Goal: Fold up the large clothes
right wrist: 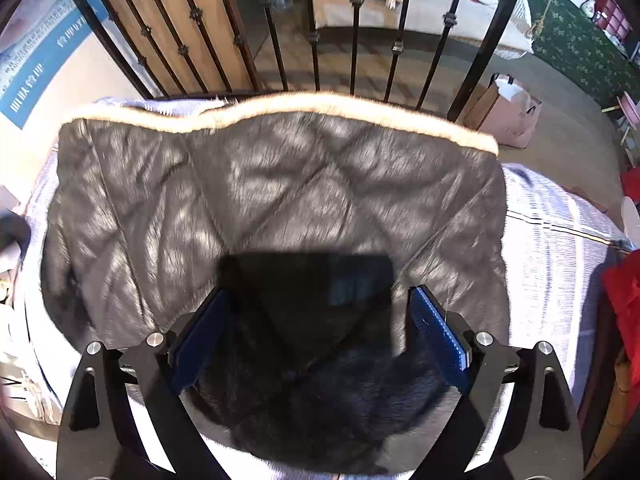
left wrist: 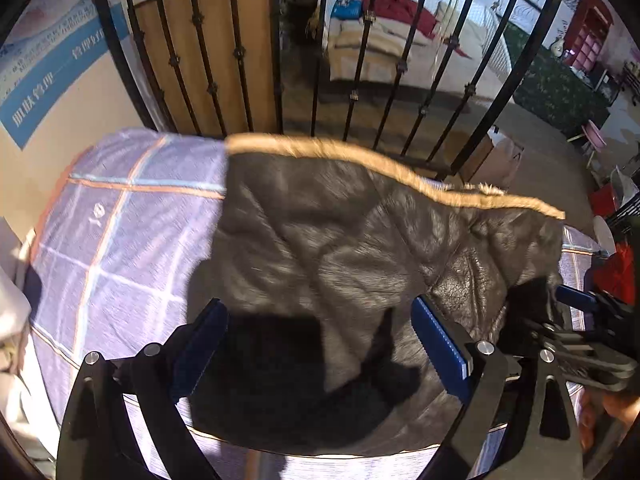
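While both grippers are hovering with their jaws spread wide and holding nothing, a dark quilted coat is lying spread on a checked bed.

Nearest the cameras, the left gripper (left wrist: 320, 344) is hanging over the near edge of the dark quilted coat (left wrist: 360, 248), its blue pads (left wrist: 440, 344) standing well apart, and the right gripper (right wrist: 320, 332) is doing the same, casting a square black shadow on the fabric. From the left wrist view, the right gripper's fingers are showing at the coat's right side. Beyond them the coat is stretching across the lavender checked bedspread (left wrist: 120, 232), its tan fur trim (right wrist: 320, 108) running along the far edge of the bed. Farther still, a black iron bed rail (left wrist: 240, 52) is rising, with another bed (left wrist: 400, 40) showing through its bars.
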`<action>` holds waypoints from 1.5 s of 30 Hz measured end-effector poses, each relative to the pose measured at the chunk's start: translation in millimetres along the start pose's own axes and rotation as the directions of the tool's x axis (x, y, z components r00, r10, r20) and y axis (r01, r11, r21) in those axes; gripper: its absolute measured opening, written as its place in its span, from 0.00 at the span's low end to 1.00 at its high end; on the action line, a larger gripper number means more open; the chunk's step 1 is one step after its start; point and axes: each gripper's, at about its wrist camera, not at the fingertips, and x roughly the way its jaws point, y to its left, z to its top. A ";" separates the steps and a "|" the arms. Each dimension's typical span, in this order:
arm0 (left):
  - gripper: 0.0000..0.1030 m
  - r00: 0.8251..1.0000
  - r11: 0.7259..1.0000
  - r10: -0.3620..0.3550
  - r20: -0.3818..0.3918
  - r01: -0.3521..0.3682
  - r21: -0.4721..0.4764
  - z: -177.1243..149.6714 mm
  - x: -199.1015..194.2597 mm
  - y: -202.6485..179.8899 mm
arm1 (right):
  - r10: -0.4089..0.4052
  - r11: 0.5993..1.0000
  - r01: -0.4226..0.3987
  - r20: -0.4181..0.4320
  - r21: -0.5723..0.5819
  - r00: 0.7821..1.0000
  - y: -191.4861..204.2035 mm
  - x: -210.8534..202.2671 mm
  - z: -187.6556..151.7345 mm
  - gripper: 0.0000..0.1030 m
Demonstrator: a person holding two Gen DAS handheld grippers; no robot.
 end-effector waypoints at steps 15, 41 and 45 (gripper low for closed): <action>0.96 0.979 0.989 0.114 -0.171 -0.096 0.112 15.8 93.5 -27.1 | -0.009 0.999 0.015 -0.121 0.049 0.993 -20.9 45.8 -12.9 0.95; 0.94 0.985 0.979 0.108 -0.137 -0.081 0.186 8.9 78.5 -29.0 | 0.005 0.999 0.000 -0.118 0.043 0.993 -23.5 60.3 -10.3 0.96; 0.94 0.987 0.975 0.099 -0.125 -0.071 0.212 3.8 55.2 -27.0 | 0.056 0.998 -0.055 -0.041 0.035 0.998 -33.6 33.1 -29.3 0.96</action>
